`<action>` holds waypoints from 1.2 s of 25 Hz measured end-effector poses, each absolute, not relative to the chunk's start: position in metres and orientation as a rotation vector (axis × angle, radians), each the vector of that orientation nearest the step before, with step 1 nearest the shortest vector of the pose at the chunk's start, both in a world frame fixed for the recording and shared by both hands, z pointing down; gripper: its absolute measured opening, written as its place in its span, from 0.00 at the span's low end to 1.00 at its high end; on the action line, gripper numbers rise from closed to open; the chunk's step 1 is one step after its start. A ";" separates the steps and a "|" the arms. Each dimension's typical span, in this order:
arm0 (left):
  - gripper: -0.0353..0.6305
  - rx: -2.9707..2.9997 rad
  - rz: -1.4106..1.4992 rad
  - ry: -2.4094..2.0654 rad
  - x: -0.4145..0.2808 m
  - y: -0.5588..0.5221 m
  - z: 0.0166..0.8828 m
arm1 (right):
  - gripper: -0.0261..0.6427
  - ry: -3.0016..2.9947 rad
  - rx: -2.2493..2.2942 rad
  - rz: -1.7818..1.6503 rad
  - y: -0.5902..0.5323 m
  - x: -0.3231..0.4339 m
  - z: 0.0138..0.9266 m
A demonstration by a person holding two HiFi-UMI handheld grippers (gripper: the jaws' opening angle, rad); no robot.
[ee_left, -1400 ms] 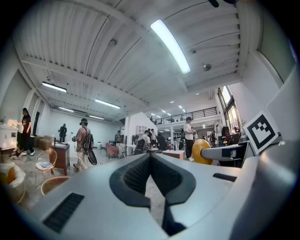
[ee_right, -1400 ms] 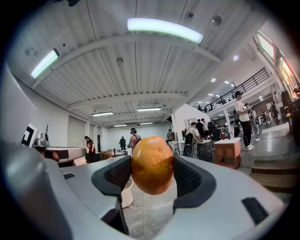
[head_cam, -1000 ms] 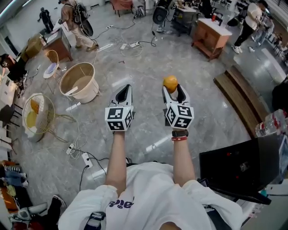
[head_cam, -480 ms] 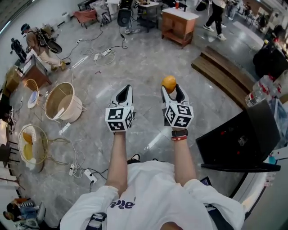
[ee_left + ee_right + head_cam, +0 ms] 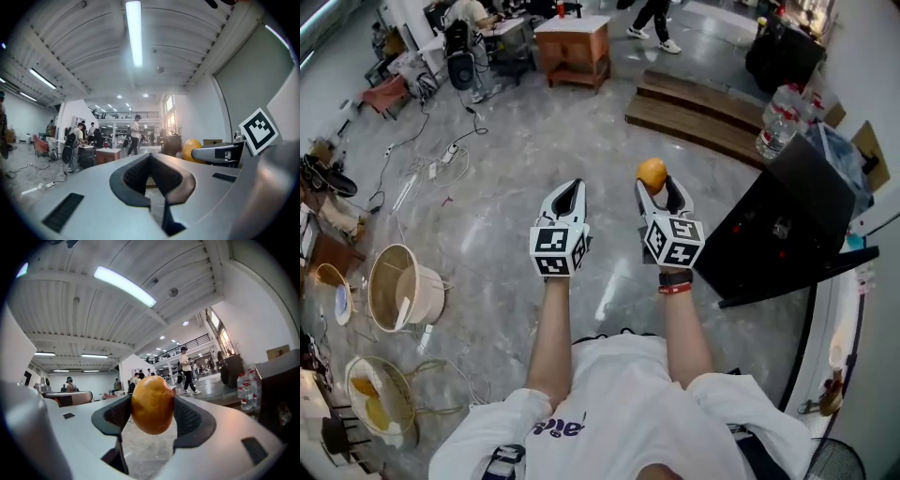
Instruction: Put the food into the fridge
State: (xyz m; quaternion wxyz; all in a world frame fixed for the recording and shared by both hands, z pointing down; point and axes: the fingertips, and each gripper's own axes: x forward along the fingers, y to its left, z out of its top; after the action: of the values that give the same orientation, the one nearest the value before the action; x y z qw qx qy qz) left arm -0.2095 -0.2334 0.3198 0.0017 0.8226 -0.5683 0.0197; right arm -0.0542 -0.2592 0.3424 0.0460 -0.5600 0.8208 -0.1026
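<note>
1. Head view: the right gripper (image 5: 660,190) covers the lower part of the orange fruit (image 5: 652,170).
2. The top edge cuts off a walking person (image 5: 654,21); only the legs show.
3. In the bottom right corner, a round wire grille (image 5: 839,461) is half out of frame.
4. Left gripper view: the distant people (image 5: 135,135) are too small to tell apart.

Grey floor (image 5: 534,141) w/ cables (image 5: 439,161); basket (image 5: 401,292); wood planks (image 5: 703,108).
</note>
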 end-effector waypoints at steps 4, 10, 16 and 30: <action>0.08 2.682 0.057 -1.627 -0.191 -0.245 0.321 | 0.48 2.395 -1.852 -0.290 -0.251 -0.033 0.343; 0.08 2.814 0.043 -1.337 -0.132 -0.254 0.334 | 0.48 2.238 -2.058 -0.285 -0.229 0.009 0.354; 0.08 2.935 0.063 -1.011 -0.059 -0.238 0.350 | 0.48 2.013 -2.263 -0.271 -0.190 0.068 0.360; 0.08 3.065 0.130 -0.516 0.047 -0.168 0.394 | 0.48 1.645 -2.513 -0.362 -0.090 0.143 0.414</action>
State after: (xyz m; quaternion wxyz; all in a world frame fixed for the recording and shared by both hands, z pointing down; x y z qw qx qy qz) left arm 0.0467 -0.1678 0.3945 0.0155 0.9851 -0.1660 0.0417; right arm 0.1430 -0.0900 0.4143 0.0580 -0.8294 0.5427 -0.1194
